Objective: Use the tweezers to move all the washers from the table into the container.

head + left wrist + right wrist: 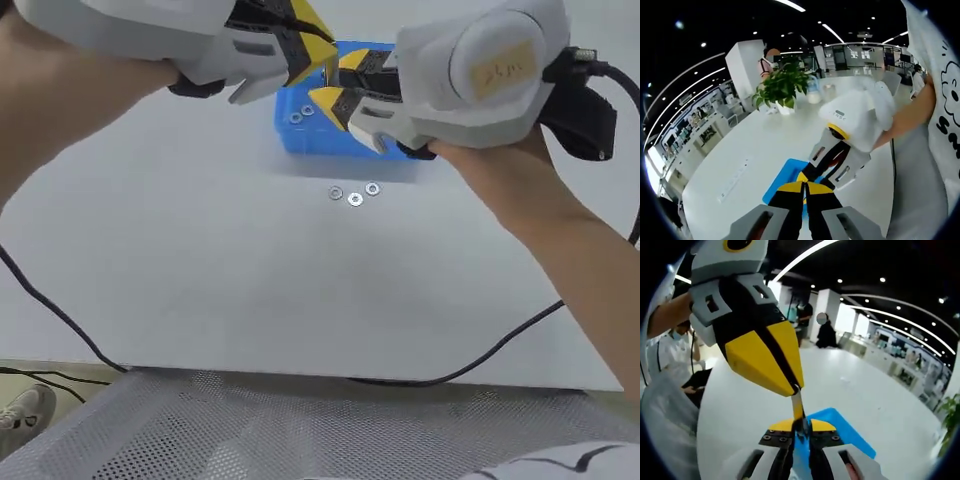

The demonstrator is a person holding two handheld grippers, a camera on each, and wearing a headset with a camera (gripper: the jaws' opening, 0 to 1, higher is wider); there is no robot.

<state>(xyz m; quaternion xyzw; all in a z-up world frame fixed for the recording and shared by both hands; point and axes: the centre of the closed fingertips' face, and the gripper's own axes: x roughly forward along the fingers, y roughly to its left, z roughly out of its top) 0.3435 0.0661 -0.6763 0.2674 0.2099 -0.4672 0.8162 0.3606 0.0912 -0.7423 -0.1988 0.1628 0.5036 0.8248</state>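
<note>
Three washers (355, 195) lie on the white table (200, 270), just in front of the blue container (300, 140). Two more washers (301, 115) rest inside the container. Both grippers meet tip to tip above the container. The left gripper (322, 50) comes in from the upper left with its yellow jaws shut on one end of the thin metal tweezers (797, 402). The right gripper (325, 97) is shut on the other end. In the right gripper view, the tweezers run from the left gripper (796, 388) down into the right gripper (801, 426). In the left gripper view, the left gripper (805, 186) points at the right gripper (837, 160).
A black cable (470, 365) trails across the table's near right part and another black cable (50, 305) runs off the left side. A perforated metal shelf (300, 420) lies below the front edge. A potted plant (782, 87) stands on the far end of the table.
</note>
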